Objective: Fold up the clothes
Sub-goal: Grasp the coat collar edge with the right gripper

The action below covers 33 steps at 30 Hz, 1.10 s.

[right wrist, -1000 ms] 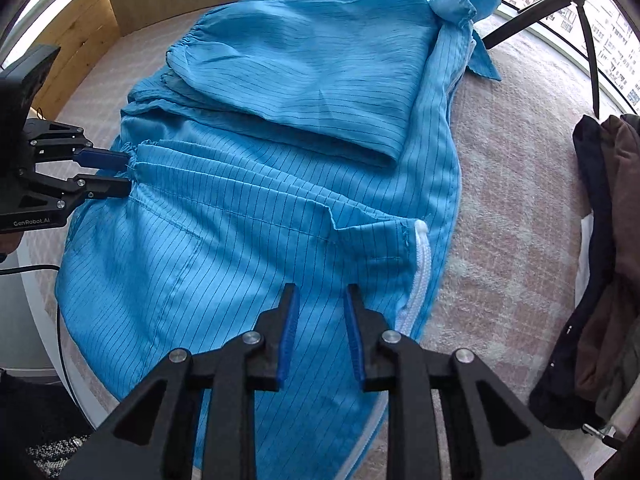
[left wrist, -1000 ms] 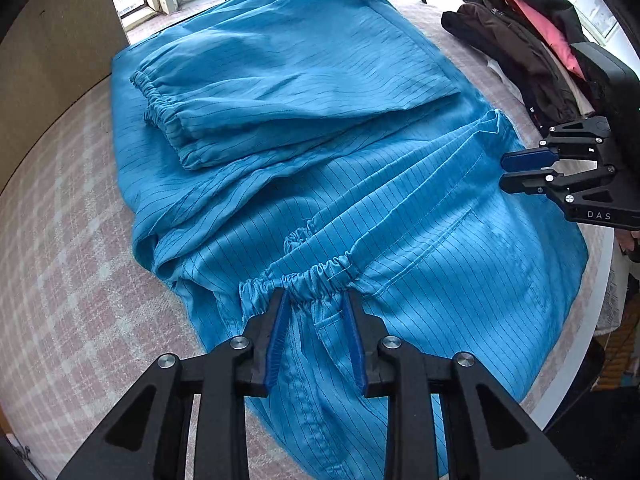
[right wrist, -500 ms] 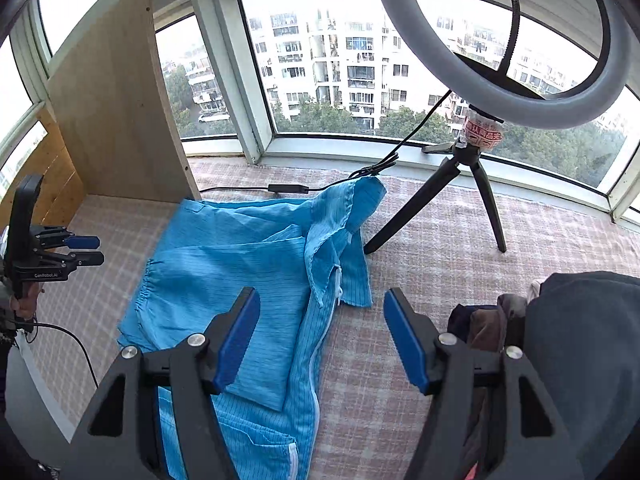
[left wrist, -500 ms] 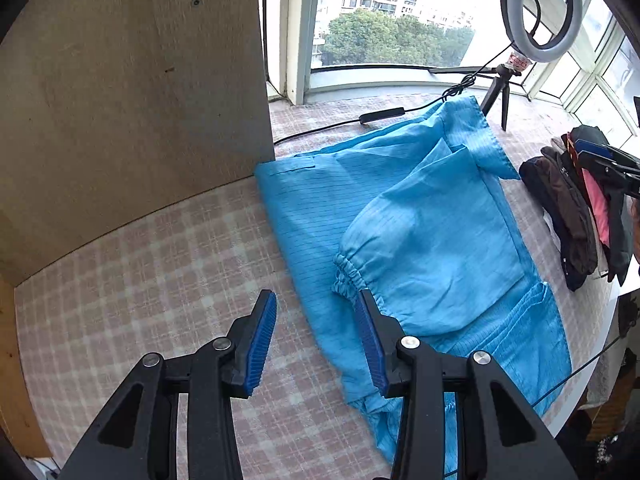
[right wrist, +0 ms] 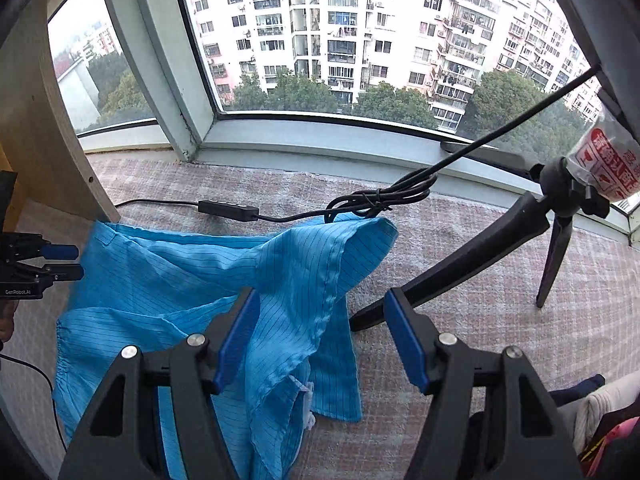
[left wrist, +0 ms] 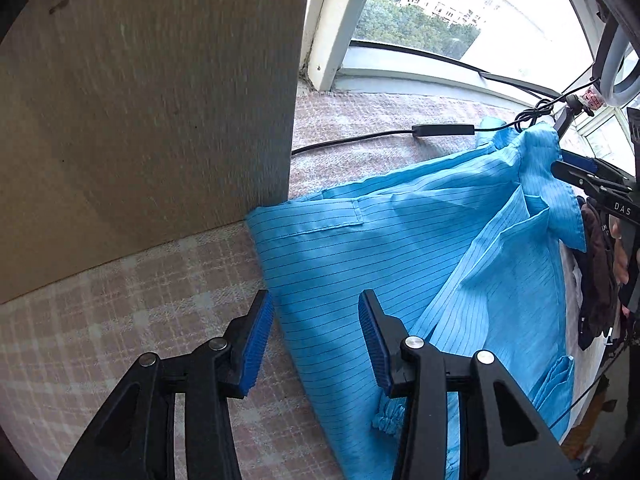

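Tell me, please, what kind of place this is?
Probably a room high up in a city flat, arranged for filming: a curved bay window looks onto white apartment towers, a black tripod stands on the pink checked table cover, and a blue pinstriped garment lies there.

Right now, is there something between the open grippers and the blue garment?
Nothing visible. The left gripper faces the blue garment's edge; the right gripper faces its collar. The tripod leg lies beside.
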Each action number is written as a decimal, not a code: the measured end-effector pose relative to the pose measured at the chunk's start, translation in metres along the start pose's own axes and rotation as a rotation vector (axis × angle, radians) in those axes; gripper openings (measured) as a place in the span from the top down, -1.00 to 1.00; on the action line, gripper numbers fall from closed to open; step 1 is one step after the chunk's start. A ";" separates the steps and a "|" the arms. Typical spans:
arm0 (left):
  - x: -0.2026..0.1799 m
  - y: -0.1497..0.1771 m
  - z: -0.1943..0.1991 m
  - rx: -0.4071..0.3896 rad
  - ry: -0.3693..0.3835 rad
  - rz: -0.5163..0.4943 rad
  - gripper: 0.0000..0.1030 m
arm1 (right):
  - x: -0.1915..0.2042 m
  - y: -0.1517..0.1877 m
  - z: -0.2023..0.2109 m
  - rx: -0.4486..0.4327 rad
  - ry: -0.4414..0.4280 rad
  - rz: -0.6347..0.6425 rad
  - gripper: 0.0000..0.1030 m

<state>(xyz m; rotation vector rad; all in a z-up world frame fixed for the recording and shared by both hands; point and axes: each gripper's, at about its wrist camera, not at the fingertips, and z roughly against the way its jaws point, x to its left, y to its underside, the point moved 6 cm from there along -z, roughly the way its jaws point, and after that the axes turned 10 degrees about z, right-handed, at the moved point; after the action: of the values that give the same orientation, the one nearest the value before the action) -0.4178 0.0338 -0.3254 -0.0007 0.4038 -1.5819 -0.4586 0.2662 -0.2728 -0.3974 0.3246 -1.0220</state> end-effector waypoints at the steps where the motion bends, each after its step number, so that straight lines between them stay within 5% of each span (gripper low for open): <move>1: -0.001 -0.002 -0.003 0.000 -0.007 -0.010 0.13 | -0.001 -0.003 -0.005 0.004 0.000 0.000 -0.24; 17: 0.012 -0.026 -0.023 -0.019 -0.032 0.025 0.05 | 0.008 -0.029 -0.050 0.036 -0.018 0.077 -0.23; 20: 0.006 -0.025 -0.025 -0.035 -0.053 -0.012 0.10 | 0.011 -0.027 -0.050 0.041 -0.023 0.090 -0.01; 22: 0.004 -0.023 -0.024 -0.045 -0.078 -0.034 0.30 | 0.011 -0.025 -0.047 0.033 -0.032 0.086 0.46; 24: 0.004 -0.022 -0.020 -0.036 -0.028 -0.006 0.83 | 0.011 -0.023 -0.044 0.025 -0.040 0.080 0.58; 25: 0.004 -0.022 -0.017 -0.035 0.000 0.004 0.86 | 0.010 -0.022 -0.043 0.022 -0.045 0.078 0.84; 33: -0.014 -0.009 0.033 -0.109 0.050 -0.063 0.89 | 0.012 -0.019 0.005 -0.081 -0.090 0.039 0.92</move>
<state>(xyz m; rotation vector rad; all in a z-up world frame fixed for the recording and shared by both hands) -0.4179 0.0387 -0.2890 -0.0584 0.5327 -1.6231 -0.4646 0.2482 -0.2605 -0.5072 0.2924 -0.9520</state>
